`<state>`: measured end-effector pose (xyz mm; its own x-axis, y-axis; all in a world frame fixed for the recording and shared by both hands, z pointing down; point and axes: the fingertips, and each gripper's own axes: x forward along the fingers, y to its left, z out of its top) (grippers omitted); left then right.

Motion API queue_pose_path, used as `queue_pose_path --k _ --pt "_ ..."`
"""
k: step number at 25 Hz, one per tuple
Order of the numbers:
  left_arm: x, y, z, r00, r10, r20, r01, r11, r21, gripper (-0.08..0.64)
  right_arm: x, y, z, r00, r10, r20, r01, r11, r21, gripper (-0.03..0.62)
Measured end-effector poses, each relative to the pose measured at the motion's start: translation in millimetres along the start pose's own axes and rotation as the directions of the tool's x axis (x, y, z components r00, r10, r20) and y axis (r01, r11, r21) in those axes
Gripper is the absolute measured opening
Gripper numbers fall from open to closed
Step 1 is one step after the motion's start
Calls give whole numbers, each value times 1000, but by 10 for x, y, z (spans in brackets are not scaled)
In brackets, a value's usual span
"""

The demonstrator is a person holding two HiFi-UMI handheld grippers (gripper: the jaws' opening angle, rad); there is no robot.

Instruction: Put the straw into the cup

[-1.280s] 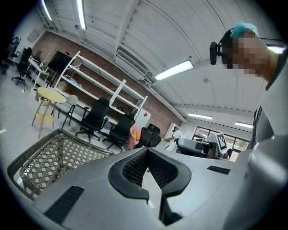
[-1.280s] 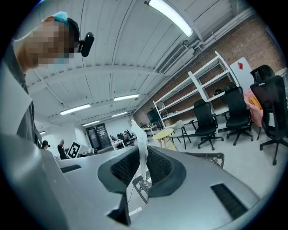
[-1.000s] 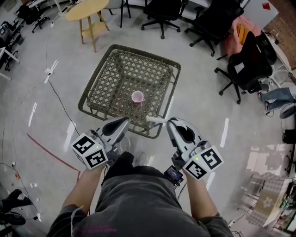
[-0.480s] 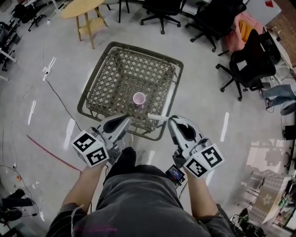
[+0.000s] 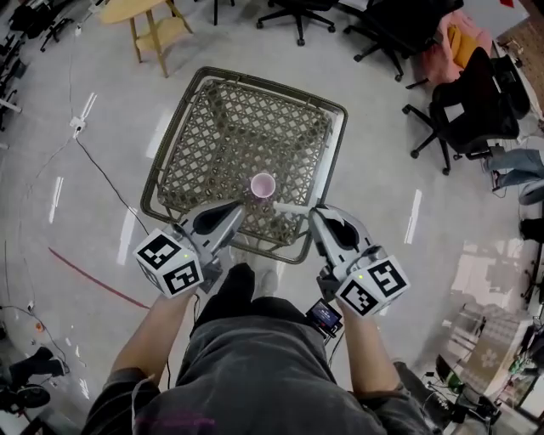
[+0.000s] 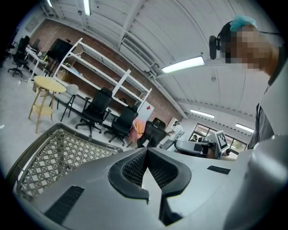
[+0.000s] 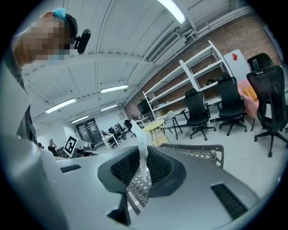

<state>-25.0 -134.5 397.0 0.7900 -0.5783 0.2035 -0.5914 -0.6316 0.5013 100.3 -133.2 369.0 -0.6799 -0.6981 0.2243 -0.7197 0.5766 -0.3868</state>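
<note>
A pink cup [image 5: 262,184] stands upright in the near part of a wicker basket [image 5: 333,151] on the floor. My right gripper [image 5: 315,213] is shut on a white straw [image 5: 290,207], which sticks out leftward over the basket's near rim, just short of the cup. In the right gripper view the straw [image 7: 142,152] rises from between the pads. My left gripper [image 5: 239,210] hangs over the near rim to the left of the cup, its jaws shut with nothing between them [image 6: 146,152].
Black office chairs [image 5: 463,115] stand at the back and right. A wooden stool-table [image 5: 149,21] is at the back left. Cables [image 5: 98,170] and a red line [image 5: 89,276] run over the floor on the left. The person's legs are below the grippers.
Both grippers moved forward toward the basket and now reach over its near rim. The straw tip has come closer to the cup. Both stay shut.
</note>
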Motion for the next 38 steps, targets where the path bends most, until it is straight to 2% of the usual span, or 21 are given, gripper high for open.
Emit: queue_pose_path --k 9,20,27,33,38 --pt "96 548 -139 997 20 -77 -23 999 -32 9 550 -302 -349 995 -45 -87 48 998 35 49" --pt "208 1020 -385 987 28 -155 -37 998 -57 9 1153 -654 -1049 968 -91 -235 94 996 1 49" --pt "339 1214 -600 980 23 -197 -37 997 -66 9 1363 -778 -1369 951 -101 -292 100 995 -19 49" --pt "256 1280 -699 971 24 -237 -44 996 -79 9 1503 -671 -1512 935 -105 -340 82 993 -80 49" --pt "322 1471 -768 966 21 -256 -45 995 -90 9 1738 -764 -1697 920 -102 -379 61 991 -117 49"
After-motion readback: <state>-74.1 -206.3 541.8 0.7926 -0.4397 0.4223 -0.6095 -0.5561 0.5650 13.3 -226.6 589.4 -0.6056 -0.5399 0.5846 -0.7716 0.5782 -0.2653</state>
